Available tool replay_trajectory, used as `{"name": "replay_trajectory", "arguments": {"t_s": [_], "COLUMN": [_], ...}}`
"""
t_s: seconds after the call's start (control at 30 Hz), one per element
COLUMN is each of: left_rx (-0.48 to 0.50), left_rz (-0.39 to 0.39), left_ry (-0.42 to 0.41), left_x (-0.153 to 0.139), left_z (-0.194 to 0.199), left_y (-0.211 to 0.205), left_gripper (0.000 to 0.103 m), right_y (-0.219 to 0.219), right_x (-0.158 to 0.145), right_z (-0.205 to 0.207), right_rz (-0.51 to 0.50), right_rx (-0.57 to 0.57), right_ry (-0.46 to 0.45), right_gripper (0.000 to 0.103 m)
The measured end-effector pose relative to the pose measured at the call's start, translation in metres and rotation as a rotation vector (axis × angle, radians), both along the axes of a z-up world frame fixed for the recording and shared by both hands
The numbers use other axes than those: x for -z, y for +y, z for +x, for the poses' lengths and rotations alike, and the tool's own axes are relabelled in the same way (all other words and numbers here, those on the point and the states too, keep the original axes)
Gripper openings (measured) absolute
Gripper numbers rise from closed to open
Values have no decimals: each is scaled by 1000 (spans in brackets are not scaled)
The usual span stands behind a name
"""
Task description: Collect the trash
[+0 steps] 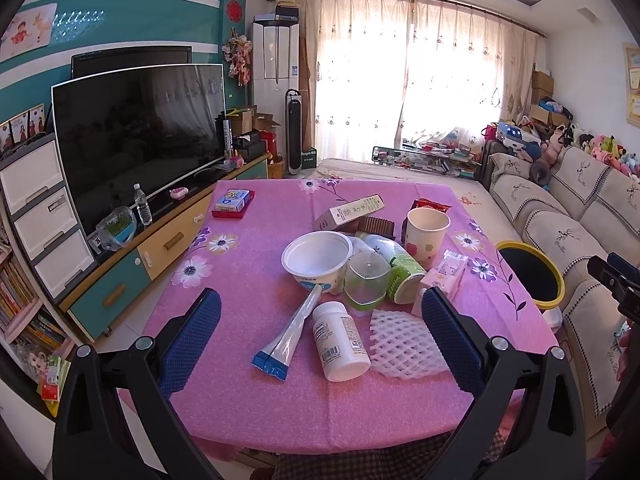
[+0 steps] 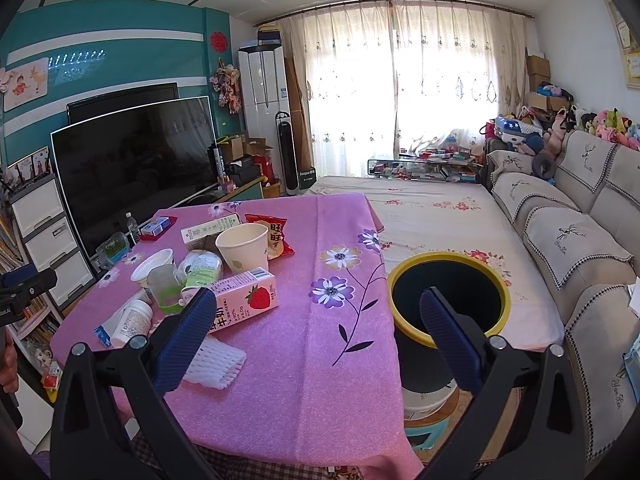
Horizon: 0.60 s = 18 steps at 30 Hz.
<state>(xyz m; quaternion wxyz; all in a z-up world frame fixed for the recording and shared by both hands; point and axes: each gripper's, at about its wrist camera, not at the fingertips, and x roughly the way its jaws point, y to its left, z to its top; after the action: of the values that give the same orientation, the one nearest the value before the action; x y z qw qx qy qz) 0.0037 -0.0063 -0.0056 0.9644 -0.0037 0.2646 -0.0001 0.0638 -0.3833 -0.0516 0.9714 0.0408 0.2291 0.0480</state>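
Trash lies clustered on the pink flowered tablecloth [image 1: 248,280]: a white pill bottle [image 1: 340,344], a flat tube with a blue end [image 1: 288,336], white foam netting [image 1: 404,344], a white bowl [image 1: 316,260], a clear green-based cup [image 1: 366,280], a paper cup [image 1: 426,236] and a pink strawberry milk carton [image 2: 244,300]. The yellow-rimmed black bin [image 2: 448,300] stands right of the table. My left gripper [image 1: 320,324] is open and empty above the tube and bottle. My right gripper [image 2: 318,320] is open and empty above the table's right edge, between the carton and the bin.
A TV [image 1: 136,136] on a low cabinet runs along the left. A beige sofa [image 2: 580,240] stands right of the bin, with a floral-covered surface [image 2: 432,208] beyond the table. A boxed carton [image 1: 352,210], a red snack bag [image 2: 276,234] and a small blue box [image 1: 234,200] lie farther back.
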Motion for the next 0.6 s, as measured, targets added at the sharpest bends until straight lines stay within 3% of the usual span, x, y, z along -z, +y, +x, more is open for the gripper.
{"name": "replay_trajectory", "arguments": {"t_s": [0.33, 0.6], "left_rx": [0, 1], "left_rz": [5, 7], "left_ry": [-49, -36], "left_x": [0, 3], "left_z": [-2, -1], "left_y": [-1, -1], "left_gripper": [99, 99], "right_y": [-1, 0], "right_x": [1, 0], "right_z": [0, 1], "right_rz": [0, 0], "right_rx": [-1, -1], "right_ry": [3, 3], "right_gripper": [97, 97]}}
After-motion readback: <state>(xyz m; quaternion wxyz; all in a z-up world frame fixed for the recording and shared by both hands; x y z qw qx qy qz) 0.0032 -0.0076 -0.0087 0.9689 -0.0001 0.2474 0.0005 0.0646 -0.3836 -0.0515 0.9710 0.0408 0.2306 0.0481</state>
